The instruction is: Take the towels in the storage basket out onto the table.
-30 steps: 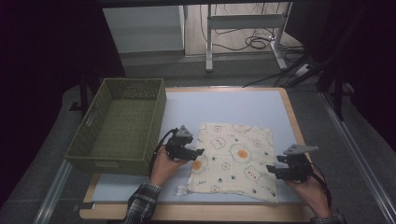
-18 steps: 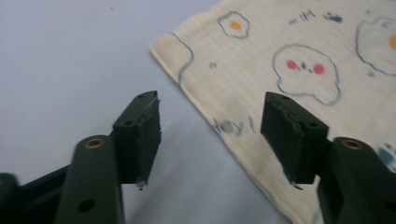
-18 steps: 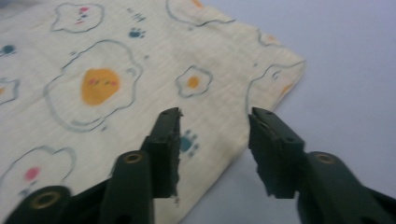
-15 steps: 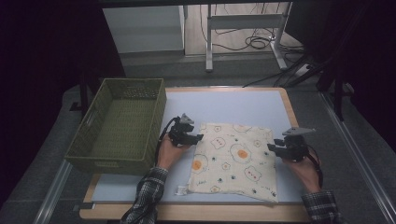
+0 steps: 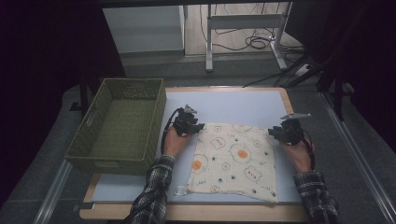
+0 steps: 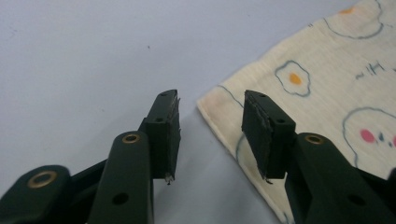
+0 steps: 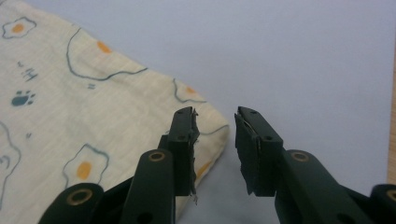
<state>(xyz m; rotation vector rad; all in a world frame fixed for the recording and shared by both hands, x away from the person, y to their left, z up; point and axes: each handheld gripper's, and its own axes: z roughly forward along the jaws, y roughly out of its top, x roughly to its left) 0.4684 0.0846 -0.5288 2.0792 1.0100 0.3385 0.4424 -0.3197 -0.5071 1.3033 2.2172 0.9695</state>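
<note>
no words, brand names, numbers or signs can be read anywhere in these views. the cloth carries only printed pictures, fried eggs and small paw marks, with a few tiny dark scribbles beside them that are too small to make out as letters. a small white tag at the cloth's near left corner is too blurred to tell whether anything is written on it.
</note>
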